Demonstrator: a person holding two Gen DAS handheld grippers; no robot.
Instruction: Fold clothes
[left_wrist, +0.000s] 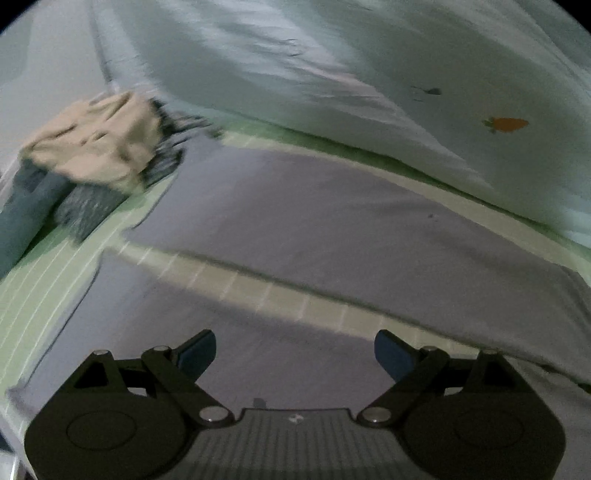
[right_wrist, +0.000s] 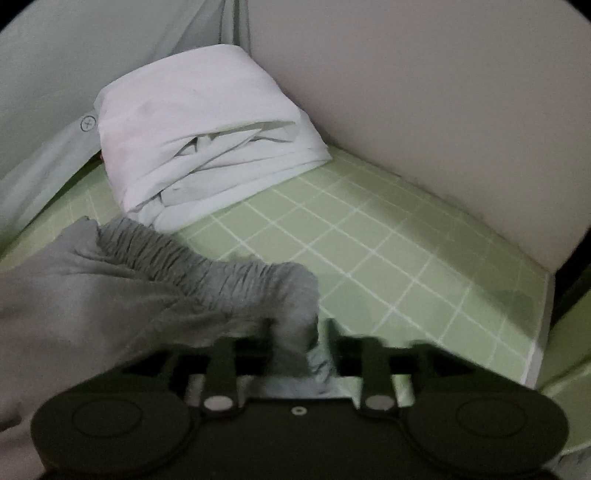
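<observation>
One grey garment (left_wrist: 295, 229) lies spread on the green checked bed sheet (right_wrist: 369, 251). The left tool (left_wrist: 294, 352) hovers open above it; the right tool (right_wrist: 295, 343) pinches its gathered waistband (right_wrist: 221, 273). One folded white bundle (right_wrist: 207, 133) sits far left; one crumpled clothes pile (left_wrist: 92, 155) sits far left in the left view.

grey trousers (right_wrist: 110, 280): soft matt cloth | gridded sheet (right_wrist: 369, 251): smooth cloth | gripper (left_wrist: 295, 354): matt plastic
</observation>
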